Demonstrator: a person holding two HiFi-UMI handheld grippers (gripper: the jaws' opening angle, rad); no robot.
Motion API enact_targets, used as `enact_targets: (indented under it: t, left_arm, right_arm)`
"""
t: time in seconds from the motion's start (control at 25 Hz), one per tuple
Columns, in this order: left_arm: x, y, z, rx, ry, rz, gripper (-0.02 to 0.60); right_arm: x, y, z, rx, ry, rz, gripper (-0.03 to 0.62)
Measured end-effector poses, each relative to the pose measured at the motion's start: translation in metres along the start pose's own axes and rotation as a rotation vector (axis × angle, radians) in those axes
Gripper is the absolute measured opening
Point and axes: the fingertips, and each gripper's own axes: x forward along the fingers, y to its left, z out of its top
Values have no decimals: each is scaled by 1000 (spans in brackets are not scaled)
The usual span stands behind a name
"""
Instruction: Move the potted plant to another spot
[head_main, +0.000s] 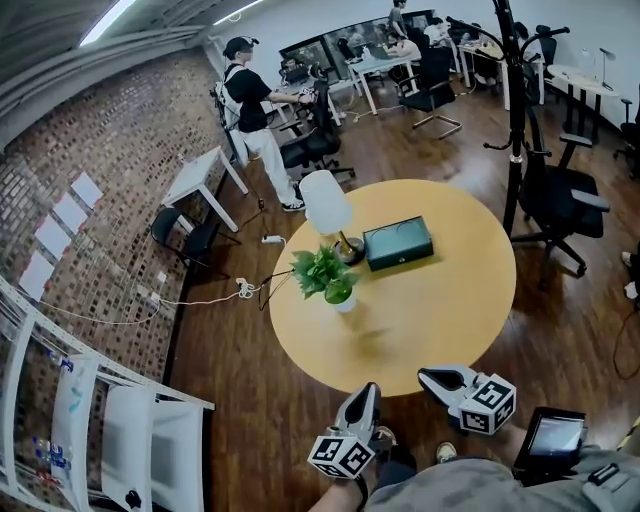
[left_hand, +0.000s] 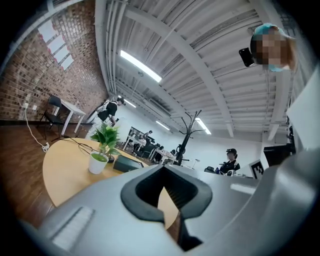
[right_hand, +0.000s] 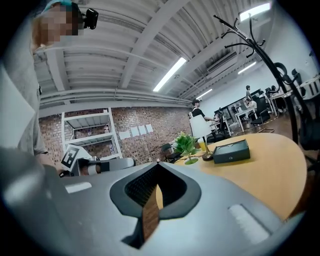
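The potted plant (head_main: 328, 275), green leaves in a small white pot, stands on the left side of a round wooden table (head_main: 450, 310). It also shows in the left gripper view (left_hand: 102, 145) and small and farther off in the right gripper view (right_hand: 186, 145). Both grippers hover level off the table's near edge, well short of the plant. My left gripper (head_main: 365, 393) (left_hand: 163, 168) is shut and empty. To its right, my right gripper (head_main: 430, 377) (right_hand: 157, 164) has its jaws together with nothing between them.
Behind the plant stand a white-shaded lamp (head_main: 327, 205) and a dark flat box (head_main: 398, 243). A cable (head_main: 275, 282) trails off the table's left edge. A black coat stand (head_main: 517, 120) and an office chair (head_main: 560, 205) are at the right, a white shelf (head_main: 100, 420) at the lower left.
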Motion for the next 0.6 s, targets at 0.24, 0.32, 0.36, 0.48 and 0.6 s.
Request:
enact_targets:
  t: [0.24,0.32,0.36,0.48,0.6]
  left_arm:
    - [33,56,10,-15,28,-33,2]
    - [47,77,17,-15,46,-58,2]
    - [54,87,21,-13,53,-70,2]
    - [72,114,36,-12,66,-102,0]
    - [84,130,47,-2,86,-125,2]
  right_arm:
    - [55,-30,0,1,12,-44,2]
    - [76,-41,4,3,6,-75,0]
    - [87,-46,7,4,2,-88,2]
    - [117,-59,14,4,-3,-122,0]
    - [135,-68,24,-2,-8,-158,2]
